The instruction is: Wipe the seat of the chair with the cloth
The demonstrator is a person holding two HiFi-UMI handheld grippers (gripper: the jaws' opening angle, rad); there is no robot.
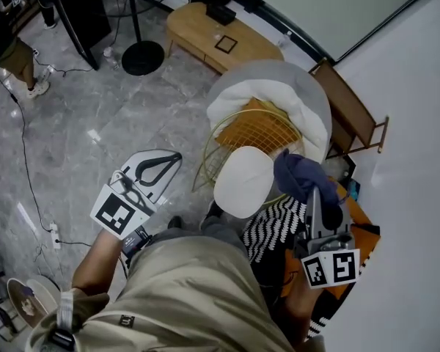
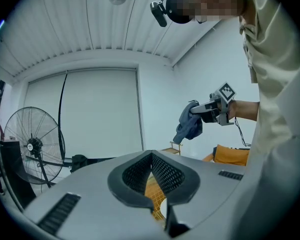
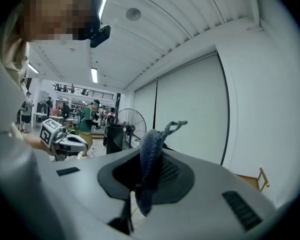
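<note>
A dark blue cloth (image 1: 302, 176) hangs bunched from my right gripper (image 1: 313, 192), which is shut on it, just right of a white oval chair seat (image 1: 243, 180). Behind the seat curves a gold wire frame holding an orange cushion (image 1: 258, 128). In the right gripper view the cloth (image 3: 150, 159) is pinched between the jaws and droops below them. My left gripper (image 1: 174, 157) is shut on nothing, held over the floor left of the seat. The left gripper view shows its jaws (image 2: 151, 155) closed tip to tip, with the right gripper (image 2: 210, 109) and cloth (image 2: 189, 124) raised beyond.
A fan stand with a round black base (image 1: 142, 57) and a low wooden bench (image 1: 205, 29) stand at the back. A wooden rack (image 1: 356, 116) lines the white wall on the right. Striped fabric (image 1: 273, 226) and orange cushions lie by my legs. A power strip (image 1: 55, 235) lies on the floor.
</note>
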